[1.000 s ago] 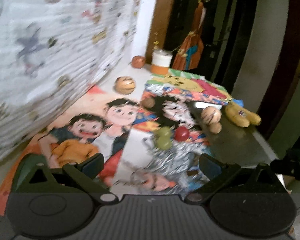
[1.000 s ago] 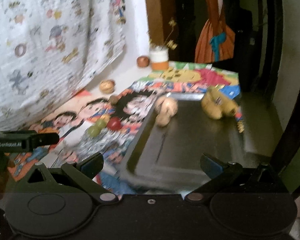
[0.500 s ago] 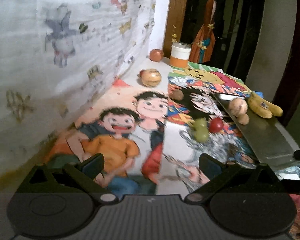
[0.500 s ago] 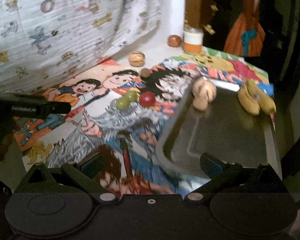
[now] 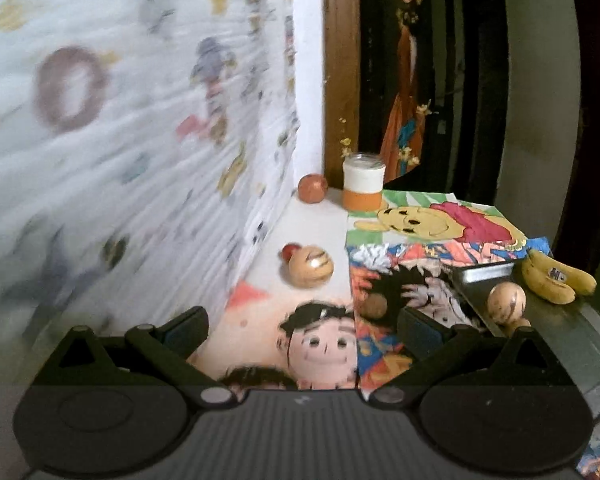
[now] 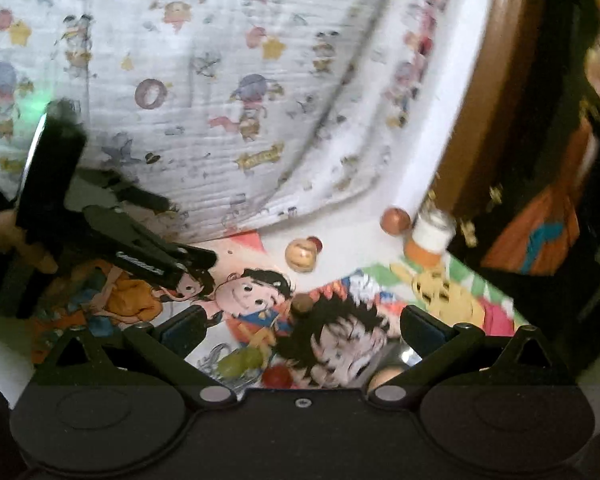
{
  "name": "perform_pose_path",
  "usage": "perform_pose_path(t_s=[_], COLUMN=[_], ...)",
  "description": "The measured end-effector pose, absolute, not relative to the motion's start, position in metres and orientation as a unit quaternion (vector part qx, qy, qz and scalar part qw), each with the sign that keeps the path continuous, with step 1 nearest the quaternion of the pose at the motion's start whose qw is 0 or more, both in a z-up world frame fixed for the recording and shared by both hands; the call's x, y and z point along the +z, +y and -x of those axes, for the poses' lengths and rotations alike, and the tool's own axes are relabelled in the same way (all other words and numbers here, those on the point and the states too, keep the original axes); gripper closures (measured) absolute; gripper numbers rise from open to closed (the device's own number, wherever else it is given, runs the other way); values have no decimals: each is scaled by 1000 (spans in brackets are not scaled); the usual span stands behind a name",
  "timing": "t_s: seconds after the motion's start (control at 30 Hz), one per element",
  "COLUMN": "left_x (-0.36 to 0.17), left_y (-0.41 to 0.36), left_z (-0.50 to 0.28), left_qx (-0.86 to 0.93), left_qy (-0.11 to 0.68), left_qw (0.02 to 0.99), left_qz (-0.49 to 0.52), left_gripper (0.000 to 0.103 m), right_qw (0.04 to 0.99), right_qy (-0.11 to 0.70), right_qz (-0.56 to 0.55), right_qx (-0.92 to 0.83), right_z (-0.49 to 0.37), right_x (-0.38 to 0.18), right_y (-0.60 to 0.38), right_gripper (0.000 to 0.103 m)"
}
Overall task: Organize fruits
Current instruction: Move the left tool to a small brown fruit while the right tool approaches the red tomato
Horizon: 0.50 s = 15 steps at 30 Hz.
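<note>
Fruit lies scattered on the cartoon-printed table cover point(image 5: 440, 220): bananas point(image 5: 556, 278) at the far right of a metal tray point(image 5: 572, 332), a tan striped fruit point(image 5: 506, 302) at the tray's near-left edge, another striped fruit point(image 5: 310, 266) with a small red one point(image 5: 290, 251) touching it near the patterned curtain point(image 5: 140, 140), and an apple point(image 5: 312, 187) just left of an orange-and-white jar point(image 5: 362, 187). The left gripper point(image 5: 302, 326) hovers wide open, holding nothing. The right gripper point(image 6: 302, 326) is likewise spread and empty above green grapes point(image 6: 240, 360) and a red fruit point(image 6: 277, 376).

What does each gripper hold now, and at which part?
Nothing. The left gripper and right gripper are both open, with only the printed table cover between their fingers.
</note>
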<state>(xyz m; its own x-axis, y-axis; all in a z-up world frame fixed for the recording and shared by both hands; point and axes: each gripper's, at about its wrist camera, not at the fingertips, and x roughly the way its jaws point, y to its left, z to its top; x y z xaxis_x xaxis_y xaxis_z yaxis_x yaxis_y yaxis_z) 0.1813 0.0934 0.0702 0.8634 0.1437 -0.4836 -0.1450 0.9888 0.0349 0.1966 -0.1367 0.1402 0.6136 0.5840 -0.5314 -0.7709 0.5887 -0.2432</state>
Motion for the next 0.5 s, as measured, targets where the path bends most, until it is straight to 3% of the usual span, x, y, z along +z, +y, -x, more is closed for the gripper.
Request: perform_pose_path(t_s=[0.17, 0.5], left_x=[58, 21], left_y=[89, 82], left_z=[-208, -257], left_qx=[47, 8], left_qy=[254, 295], left_qw=[966, 956], left_qz=[-16, 2], left_gripper=[0, 0], right_qw=[849, 821], right_qy=[211, 247], right_qz=[243, 276], right_qx=[419, 435], right_z=[-217, -238], right_x=[117, 38], right_y=[-131, -118], right_gripper=[1, 18])
